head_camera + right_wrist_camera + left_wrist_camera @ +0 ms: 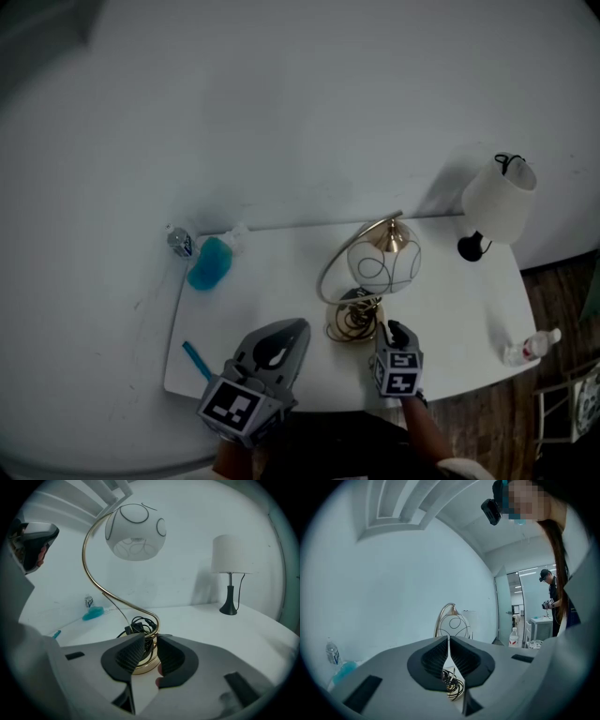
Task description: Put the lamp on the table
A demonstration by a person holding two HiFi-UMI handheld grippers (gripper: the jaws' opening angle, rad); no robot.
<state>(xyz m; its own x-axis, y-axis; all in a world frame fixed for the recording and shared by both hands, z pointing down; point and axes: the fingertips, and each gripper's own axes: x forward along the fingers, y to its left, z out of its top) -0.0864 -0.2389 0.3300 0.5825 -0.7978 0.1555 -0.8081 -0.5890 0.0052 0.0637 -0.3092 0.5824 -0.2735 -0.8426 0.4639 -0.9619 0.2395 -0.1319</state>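
a white table (281, 281) against a pale wall is being viewed from above. the lamp (382, 261), a gold arc carrying a white globe with thin dark lines, is standing upright near the middle of the table. its round gold base (342, 330) is resting on the top, and a dark cord (138, 623) is lying coiled on the base.

the right gripper (392, 328) is being held low over the front of the table, with its tips just beside the base on the right. in the right gripper view its jaws are standing a little apart. the base and cord are being seen through the gap, and nothing is being pinched between them.

the left gripper (295, 330) is being held over the front edge, left of the base and apart from it. its jaws are being pressed together, with only a thin slit showing, and nothing is being held in them.

a second lamp (499, 202), with a white shade and a dark foot, is standing at the far right corner. a blue bottle (210, 262) is lying at the far left corner, beside a small clear bottle (180, 242). a blue pen (197, 359) is lying near the front left edge.
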